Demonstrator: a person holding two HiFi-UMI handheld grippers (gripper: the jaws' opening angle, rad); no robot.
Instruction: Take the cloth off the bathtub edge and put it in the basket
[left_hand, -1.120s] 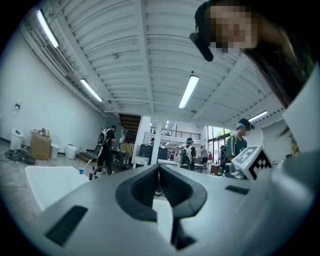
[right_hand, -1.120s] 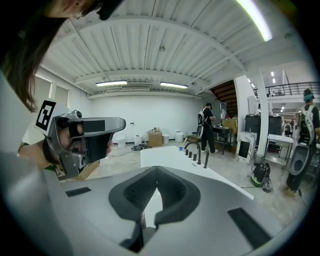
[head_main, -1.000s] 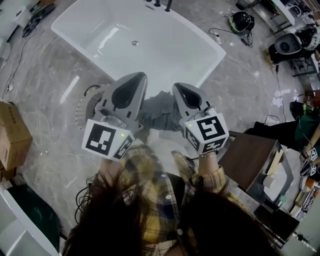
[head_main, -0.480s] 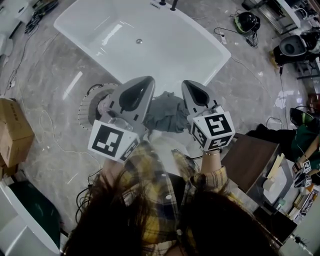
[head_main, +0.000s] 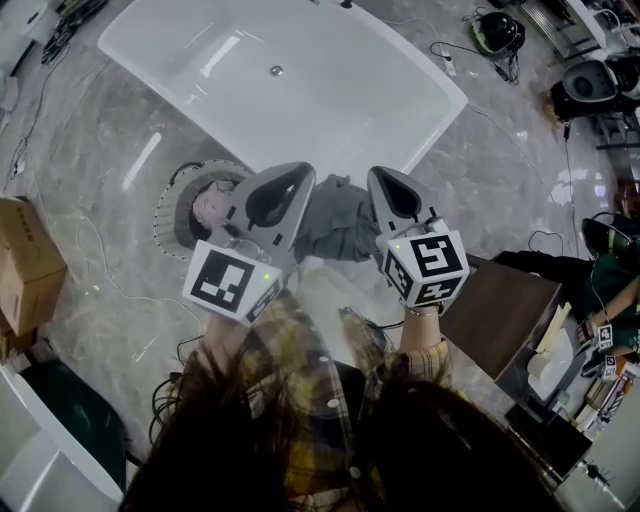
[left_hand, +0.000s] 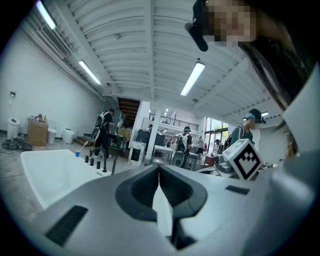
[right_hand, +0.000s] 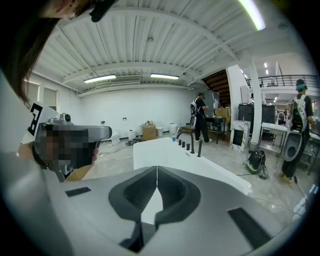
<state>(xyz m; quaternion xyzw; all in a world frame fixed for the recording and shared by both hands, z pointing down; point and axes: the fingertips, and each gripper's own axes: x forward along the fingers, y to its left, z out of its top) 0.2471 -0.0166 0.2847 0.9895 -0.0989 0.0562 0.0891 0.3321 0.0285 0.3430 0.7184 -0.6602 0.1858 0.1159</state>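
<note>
Both clamped shut and empty: left gripper (head_main: 298, 172) and right gripper (head_main: 380, 174), held side by side, jaws pressed together with nothing between them. Spotted the grey cloth (head_main: 335, 215) bunched in the gap between the two, right by the near corner of the white bathtub (head_main: 200, 60); couldn't tell whether it rested on the edge. Found the wire basket (head_main: 180, 215) just left of the left gripper, partly blocked by its body. Noted a cardboard box (head_main: 25, 265) well off left on the marble floor (head_main: 90, 170), and a brown bench (head_main: 500, 315) right of the right gripper.
</note>
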